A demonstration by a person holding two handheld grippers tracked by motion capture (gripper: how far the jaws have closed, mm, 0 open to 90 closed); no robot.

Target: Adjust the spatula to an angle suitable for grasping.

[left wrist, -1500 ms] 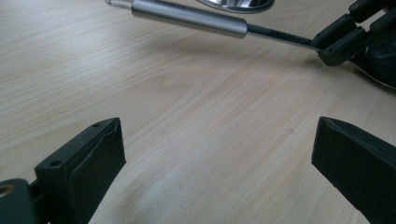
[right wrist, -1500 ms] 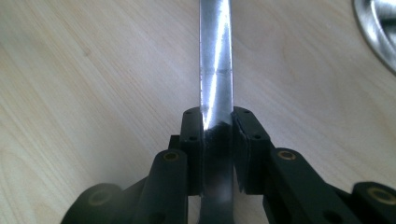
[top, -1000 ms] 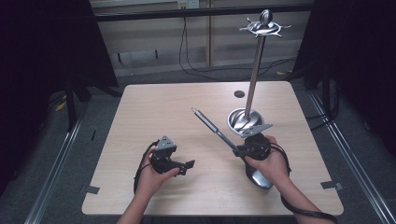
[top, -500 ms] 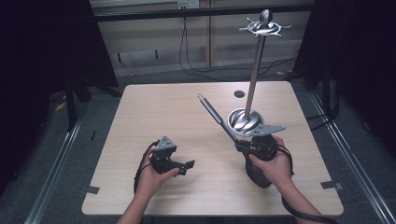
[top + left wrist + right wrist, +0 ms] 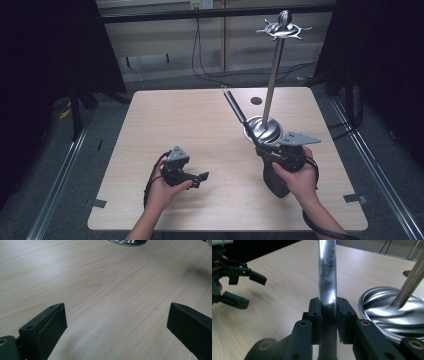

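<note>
A long utensil with a shiny metal handle (image 5: 240,115) and a dark head (image 5: 276,182) is gripped by my right gripper (image 5: 262,149), at the front right of the table. The handle slants up and away to the left, its dark tip in front of the stand. In the right gripper view the pads (image 5: 315,320) press on both sides of the handle (image 5: 327,277). The metal utensil stand (image 5: 274,75) has a round base (image 5: 265,131) and a hooked crown (image 5: 283,29). My left gripper (image 5: 198,178) rests open at the front left, bare table between its jaws (image 5: 116,322).
The wooden table (image 5: 190,125) has a small dark round spot (image 5: 256,100) near its far edge. The stand's base (image 5: 392,312) and pole (image 5: 412,277) sit close to the right of the held handle. Dark curtains and floor rails flank the table.
My right gripper has risen a little and drifted right, swinging the utensil's handle steeper, its tip now farther back beside the stand's pole. The left gripper has stayed still.
</note>
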